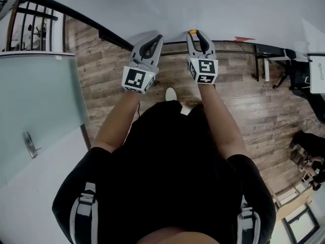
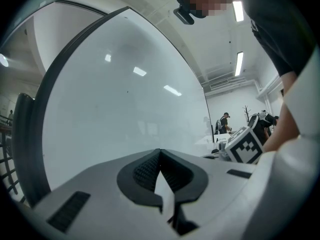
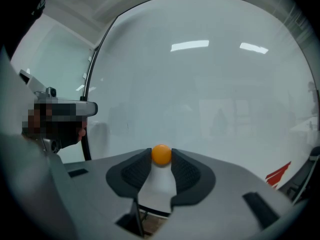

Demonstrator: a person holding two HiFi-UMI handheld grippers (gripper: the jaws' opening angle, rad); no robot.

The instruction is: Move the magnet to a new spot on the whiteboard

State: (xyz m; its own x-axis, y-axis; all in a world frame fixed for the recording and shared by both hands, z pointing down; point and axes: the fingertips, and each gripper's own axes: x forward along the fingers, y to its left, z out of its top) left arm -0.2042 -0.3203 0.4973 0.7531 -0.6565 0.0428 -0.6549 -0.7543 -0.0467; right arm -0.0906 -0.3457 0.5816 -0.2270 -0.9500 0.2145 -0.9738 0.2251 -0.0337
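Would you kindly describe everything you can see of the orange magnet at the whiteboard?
The magnet is a small, round, plain orange knob, smooth and faintly glossy, seemingly plastic. It sits between the tips of the right claw, whose dark ribbed pads press its two sides. It is right at the white whiteboard; actual contact cannot be told.

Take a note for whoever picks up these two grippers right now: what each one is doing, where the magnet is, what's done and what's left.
Left gripper: jaws together, nothing between them, held up near the whiteboard.
Right gripper: jaws shut on the orange magnet, pinched at the tips close against the board.
Done: magnet gripped.
Left: set it at a different spot on the board, then open the jaws and back off.
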